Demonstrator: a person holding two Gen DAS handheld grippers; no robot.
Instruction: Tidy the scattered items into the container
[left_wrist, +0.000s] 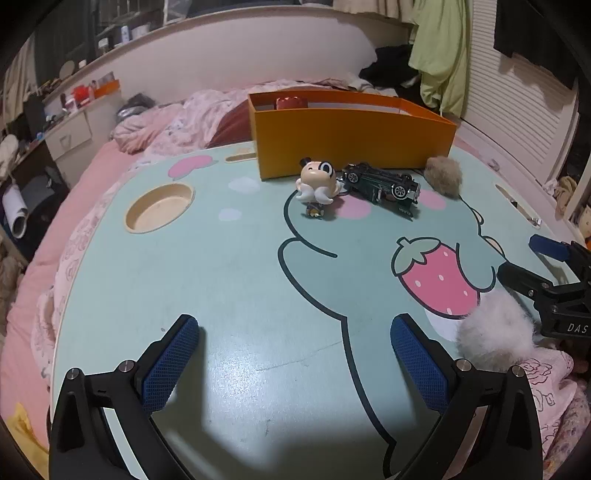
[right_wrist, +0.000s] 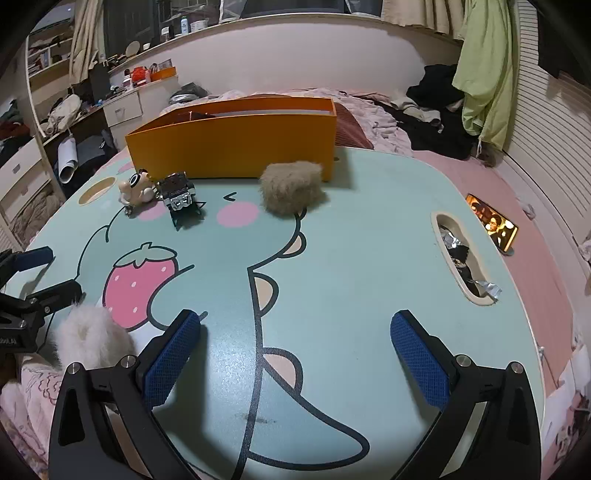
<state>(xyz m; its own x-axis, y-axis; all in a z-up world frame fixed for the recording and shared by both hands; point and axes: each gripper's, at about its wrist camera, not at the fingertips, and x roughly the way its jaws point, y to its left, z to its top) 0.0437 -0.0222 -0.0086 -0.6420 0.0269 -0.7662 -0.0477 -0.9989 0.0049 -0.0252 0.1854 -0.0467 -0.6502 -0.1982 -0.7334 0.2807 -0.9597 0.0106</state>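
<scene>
Bedroom table (left_wrist: 229, 280) — both claws wide open, empty.

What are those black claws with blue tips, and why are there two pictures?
They are two grabbers a person holds, one in each hand. Each carries a camera looking along its fingers, so you get one picture from the left grabber and one from the right grabber. Both are open and hold nothing. They hover over a table with a dinosaur and strawberry drawing. On it stand an orange box, a little toy figure, a toy car lying upside down, a brown fluffy ball and a white fluffy ball. The toys should go into the box.
</scene>
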